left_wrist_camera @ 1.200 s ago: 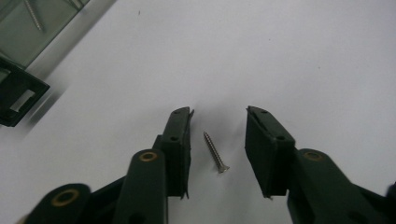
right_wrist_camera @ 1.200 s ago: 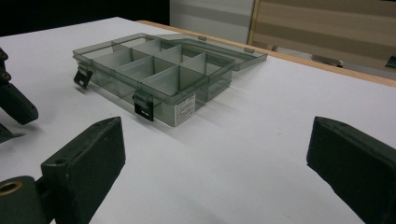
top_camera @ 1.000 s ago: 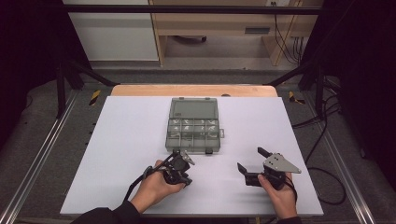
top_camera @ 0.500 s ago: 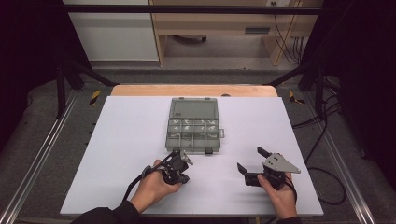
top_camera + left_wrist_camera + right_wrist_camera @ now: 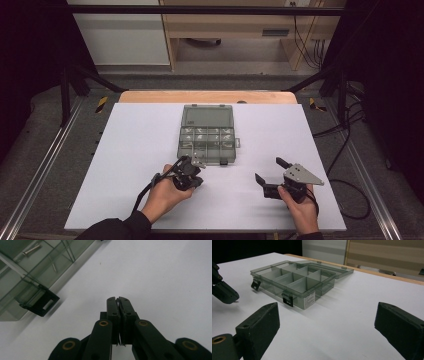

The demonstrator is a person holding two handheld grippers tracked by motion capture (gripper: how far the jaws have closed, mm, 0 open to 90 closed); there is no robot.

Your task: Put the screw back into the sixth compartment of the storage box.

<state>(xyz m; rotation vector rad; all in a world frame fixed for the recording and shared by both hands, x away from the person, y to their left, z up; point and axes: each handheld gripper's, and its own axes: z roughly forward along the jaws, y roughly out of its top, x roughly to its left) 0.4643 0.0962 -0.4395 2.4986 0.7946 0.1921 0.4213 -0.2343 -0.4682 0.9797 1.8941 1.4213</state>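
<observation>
White table (image 5: 125,165) carrying an open, clear compartment box (image 5: 207,137), its lid laid flat on the far side and its two black latches (image 5: 287,301) hanging at the near wall; small screws (image 5: 31,249) lie in the compartments. Right gripper (image 5: 270,175), held well to the right of the box, jaws standing wide apart with nothing between them. Left gripper (image 5: 117,302), just in front of the box's near left corner, jaws brought together; a very thin metal piece, perhaps a small pin or screw, seems pinched between the pads (image 5: 112,306), though it is too small to name with certainty. Risk: so slight a piece, gripped near the pad edge, may slip or pivot out if the hand tilts or jolts, and would roll off across the smooth table; a low approach could also knock the box wall or a latch.
</observation>
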